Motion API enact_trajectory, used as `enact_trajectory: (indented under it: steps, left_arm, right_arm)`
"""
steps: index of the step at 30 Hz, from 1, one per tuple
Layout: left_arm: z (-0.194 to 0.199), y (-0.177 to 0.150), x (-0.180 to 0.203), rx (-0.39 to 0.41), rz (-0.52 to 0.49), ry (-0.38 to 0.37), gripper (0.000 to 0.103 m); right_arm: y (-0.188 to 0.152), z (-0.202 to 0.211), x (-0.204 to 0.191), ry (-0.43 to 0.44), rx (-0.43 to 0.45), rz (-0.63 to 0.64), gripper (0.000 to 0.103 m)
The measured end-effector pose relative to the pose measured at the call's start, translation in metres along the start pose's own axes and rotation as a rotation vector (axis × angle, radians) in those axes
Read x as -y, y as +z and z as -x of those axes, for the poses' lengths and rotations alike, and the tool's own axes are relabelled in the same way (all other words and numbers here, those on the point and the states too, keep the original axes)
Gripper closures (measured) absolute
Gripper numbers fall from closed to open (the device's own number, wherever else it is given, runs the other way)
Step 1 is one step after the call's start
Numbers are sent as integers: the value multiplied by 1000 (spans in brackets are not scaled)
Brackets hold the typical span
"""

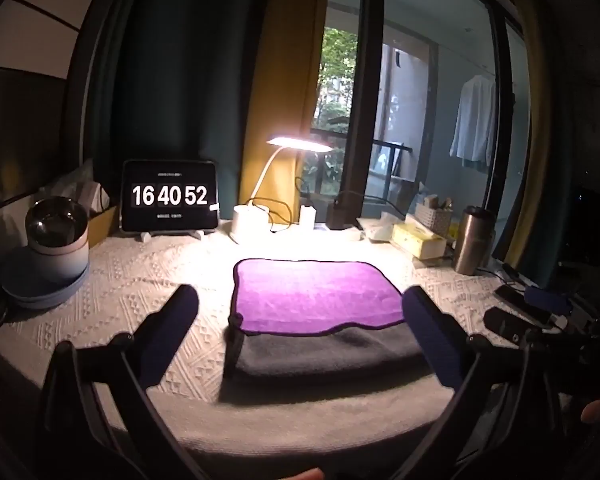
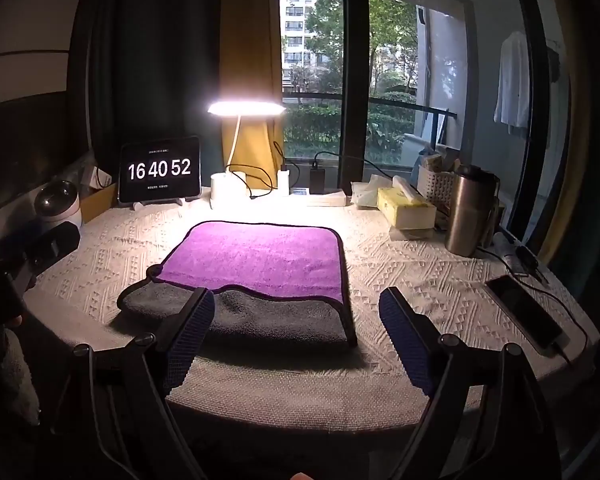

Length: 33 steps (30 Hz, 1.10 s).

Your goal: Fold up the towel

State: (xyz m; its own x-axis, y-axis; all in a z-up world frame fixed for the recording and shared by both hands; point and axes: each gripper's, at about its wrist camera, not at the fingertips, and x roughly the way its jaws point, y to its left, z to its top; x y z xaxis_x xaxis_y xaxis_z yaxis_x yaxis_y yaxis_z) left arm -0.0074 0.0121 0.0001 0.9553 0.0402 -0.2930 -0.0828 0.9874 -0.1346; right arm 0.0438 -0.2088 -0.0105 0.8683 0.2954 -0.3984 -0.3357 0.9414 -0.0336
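Observation:
A towel (image 1: 320, 296), purple on one side and grey on the other, lies folded on the white textured tablecloth, purple layer on top and a grey strip showing along the near edge. It also shows in the right wrist view (image 2: 260, 260). My left gripper (image 1: 300, 312) is open and empty, its fingers spread either side of the towel's near edge, above the table. My right gripper (image 2: 296, 312) is open and empty, its left finger over the grey strip and its right finger past the towel's right edge.
A lit desk lamp (image 2: 236, 148), a tablet clock (image 2: 160, 170), a tissue box (image 2: 406, 208), a steel tumbler (image 2: 466, 212) and a basket stand along the back. A phone (image 2: 524, 312) on a cable lies at the right. Stacked bowls (image 1: 56, 256) sit at the left.

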Motion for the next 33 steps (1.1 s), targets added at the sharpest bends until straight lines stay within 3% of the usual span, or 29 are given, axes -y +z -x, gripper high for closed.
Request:
enact_trajectory:
  steps: [33]
  left_arm:
    - [-1,-6,-4,-8,22,-11,1]
  right_arm:
    - [0,-2,-1,5,-7,-8,16]
